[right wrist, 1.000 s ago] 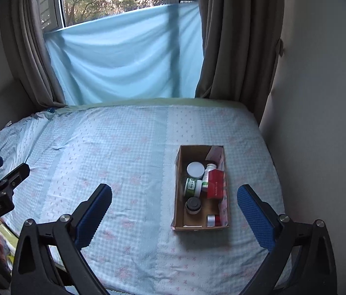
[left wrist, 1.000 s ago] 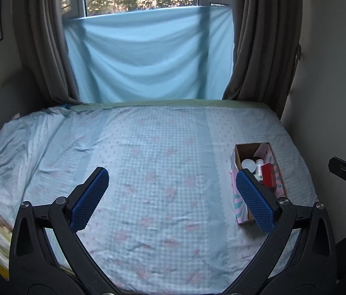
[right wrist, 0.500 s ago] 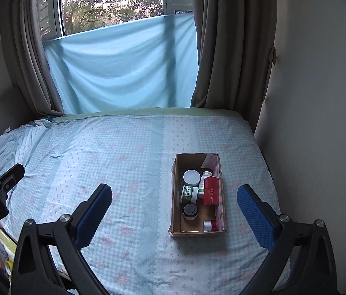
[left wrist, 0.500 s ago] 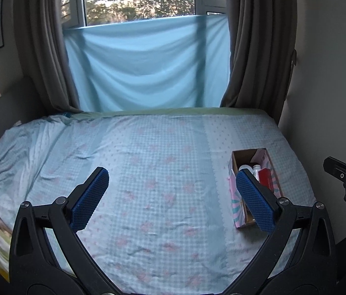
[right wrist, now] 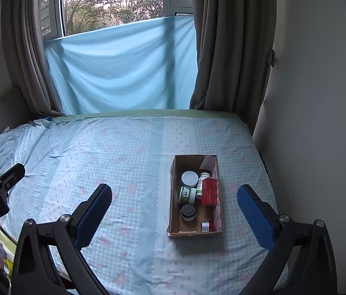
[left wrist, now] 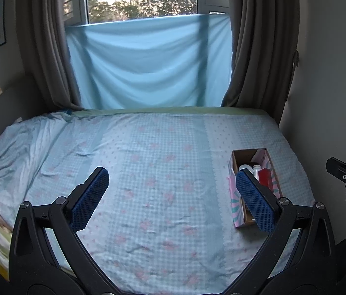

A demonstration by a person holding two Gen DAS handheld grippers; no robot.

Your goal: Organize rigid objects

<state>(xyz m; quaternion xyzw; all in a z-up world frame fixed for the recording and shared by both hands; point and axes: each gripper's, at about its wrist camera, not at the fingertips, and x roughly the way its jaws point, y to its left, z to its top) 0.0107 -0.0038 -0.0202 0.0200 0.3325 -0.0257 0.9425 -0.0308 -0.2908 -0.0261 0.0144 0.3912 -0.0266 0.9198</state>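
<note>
On the right side of the bed (right wrist: 123, 162), near the wall, an open cardboard box (right wrist: 174, 196) lay on the blue checked floral sheet. Inside it sat a white-lidded jar (right wrist: 189, 178) toward the far end, a green-labelled bottle (right wrist: 187, 194) lying on its side below it, a dark-lidded jar (right wrist: 188, 212) nearer still, and a small red-and-silver container (right wrist: 207, 225) in the near right corner. A red carton (right wrist: 209, 191) leaned along the right wall of the box, partly over a white bottle (right wrist: 203, 181).

The right gripper (right wrist: 174, 215) hung above the bed with its blue-padded jaws spread wide and nothing between them; the box appeared between the two fingers, well beyond them. The left gripper (left wrist: 173, 195) was likewise wide open and empty, over the middle of the bed, its right pad overlapping the box (left wrist: 235, 201) in that view. Each gripper showed at the edge of the other's view.

Behind the bed a light blue cloth (right wrist: 123, 68) hung across the lower window (right wrist: 114, 2), flanked by grey-brown curtains (right wrist: 227, 49).
</note>
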